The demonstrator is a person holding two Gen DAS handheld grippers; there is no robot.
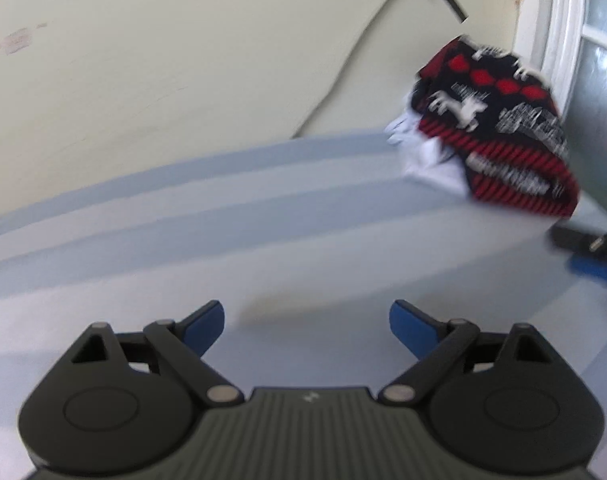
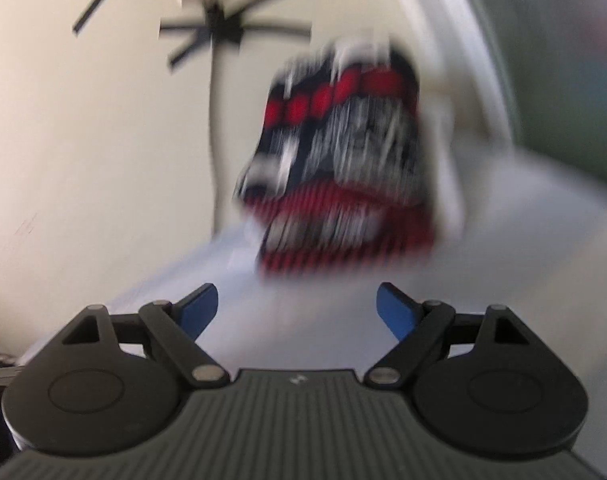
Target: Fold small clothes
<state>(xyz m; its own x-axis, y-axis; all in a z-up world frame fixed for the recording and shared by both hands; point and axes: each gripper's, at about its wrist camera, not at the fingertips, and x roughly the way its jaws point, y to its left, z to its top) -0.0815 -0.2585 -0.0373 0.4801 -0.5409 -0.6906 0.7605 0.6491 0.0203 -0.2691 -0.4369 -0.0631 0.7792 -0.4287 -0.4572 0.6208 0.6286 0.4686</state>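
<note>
Both my left tool point(image 1: 306, 322) and right tool point(image 2: 296, 306) hang wide and empty over the striped sheet point(image 1: 223, 216), while the patterned red-and-black garment point(image 1: 499, 128) sits folded on white clothes point(image 1: 427, 156) ahead, suggesting this piece is finished.

The right wrist view is all smeared, so the red and black sweater point(image 2: 339, 160) looks fuzzy. A white cloth point(image 1: 423, 152) is partly hidden under the sweater.
</note>
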